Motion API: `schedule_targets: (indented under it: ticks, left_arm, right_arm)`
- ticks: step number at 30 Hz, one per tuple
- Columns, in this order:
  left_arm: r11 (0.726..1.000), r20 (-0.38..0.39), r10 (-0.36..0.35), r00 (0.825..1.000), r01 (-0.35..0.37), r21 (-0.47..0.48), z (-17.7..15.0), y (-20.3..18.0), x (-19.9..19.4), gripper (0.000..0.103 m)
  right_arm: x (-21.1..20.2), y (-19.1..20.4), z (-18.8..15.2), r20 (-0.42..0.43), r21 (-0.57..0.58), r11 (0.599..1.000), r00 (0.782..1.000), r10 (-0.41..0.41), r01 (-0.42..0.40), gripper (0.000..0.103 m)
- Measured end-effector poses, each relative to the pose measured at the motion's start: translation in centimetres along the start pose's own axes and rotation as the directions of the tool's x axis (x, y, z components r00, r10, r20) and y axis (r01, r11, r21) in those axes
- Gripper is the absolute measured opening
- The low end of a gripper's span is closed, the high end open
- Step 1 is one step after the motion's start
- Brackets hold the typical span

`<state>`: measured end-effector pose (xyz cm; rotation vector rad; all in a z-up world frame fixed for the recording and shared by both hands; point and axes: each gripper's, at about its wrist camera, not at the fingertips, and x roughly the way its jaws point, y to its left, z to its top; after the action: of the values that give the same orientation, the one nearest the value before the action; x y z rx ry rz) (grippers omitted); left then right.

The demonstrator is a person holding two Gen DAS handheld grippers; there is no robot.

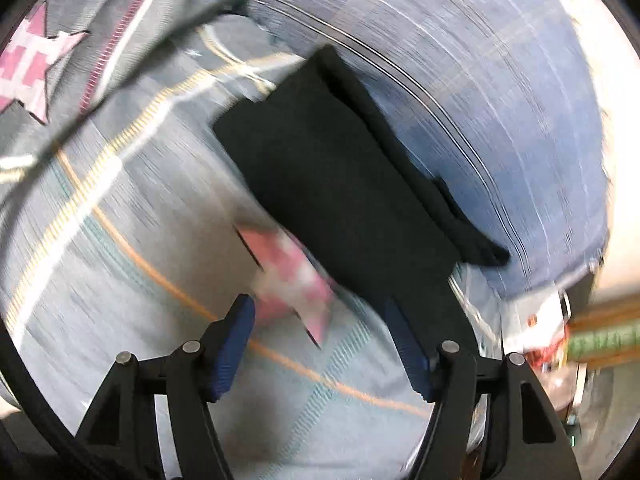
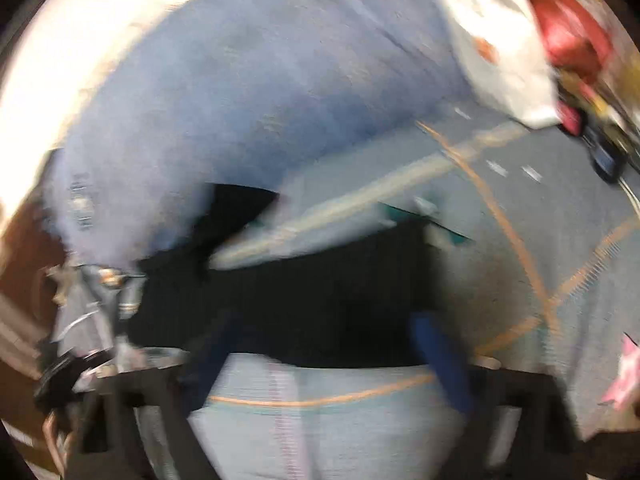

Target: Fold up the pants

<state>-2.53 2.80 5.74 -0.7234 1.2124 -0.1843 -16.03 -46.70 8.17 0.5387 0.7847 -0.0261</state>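
The black pants (image 1: 340, 184) lie folded into a compact dark rectangle on a grey-blue quilted bedspread (image 1: 132, 240) with orange stitched lines and pink star patches (image 1: 292, 280). In the left wrist view the pants run from about eleven o'clock down toward four o'clock of the frame centre, with a doubled edge along their upper right side, and a blue denim-like cloth (image 1: 480, 100) lies just beyond them toward one o'clock. The left gripper (image 1: 320, 344) stands open at six o'clock, its blue pads (image 1: 232, 352) spread apart with nothing pressed between them; the near corner of the pants reaches down beside the right-hand pad, and whether it touches that pad cannot be told. In the right wrist view, which is heavily blurred, the pants (image 2: 320, 300) stretch as a dark band across the middle, from nine o'clock toward three o'clock. The right gripper (image 2: 328, 360) is open wide at six o'clock, its fingers set apart over the near edge of the pants, gripping nothing. At one o'clock a white crumpled bag or paper (image 2: 500, 60) and a red item (image 2: 568, 28) sit in a cluttered heap, too smeared to tell any container's contents.
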Motion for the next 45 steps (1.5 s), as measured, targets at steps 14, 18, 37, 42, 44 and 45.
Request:
schedule_targets:
  ticks: [14,18,37,42,44,45]
  left_arm:
    - [0.998,-0.027,-0.021,0.999,0.019,-0.061,9.5,1.7,4.7,0.062]
    - [0.999,-0.020,-0.022,1.000,0.021,-0.043,10.5,1.4,5.0,0.062]
    - [0.988,-0.034,0.144,0.989,-0.145,-0.045,4.3,5.1,2.1,0.013]
    - [0.982,0.049,0.183,0.982,-0.185,0.044,4.5,3.4,0.7,0.047]
    - [0.963,0.145,0.248,0.958,-0.260,0.070,4.1,2.4,-0.9,0.053]
    - [0.954,0.191,0.270,0.944,-0.288,0.078,4.2,1.9,-1.4,0.054]
  right_arm:
    - [20.0,16.7,-1.0,-0.365,-0.125,0.930,0.888,0.280,-0.345,0.070]
    - [22.0,16.8,-2.7,-0.384,-0.158,0.937,0.893,0.233,-0.312,0.070]
    - [19.2,18.2,-6.3,-0.448,-0.252,0.925,0.881,0.149,-0.284,0.069]
    - [16.3,18.4,-4.5,-0.409,-0.222,0.911,0.881,0.236,-0.347,0.072]
    - [14.0,18.0,-2.6,-0.334,-0.235,0.910,0.908,0.254,-0.341,0.084]
    - [13.2,17.7,-1.8,-0.309,-0.241,0.912,0.917,0.251,-0.330,0.090]
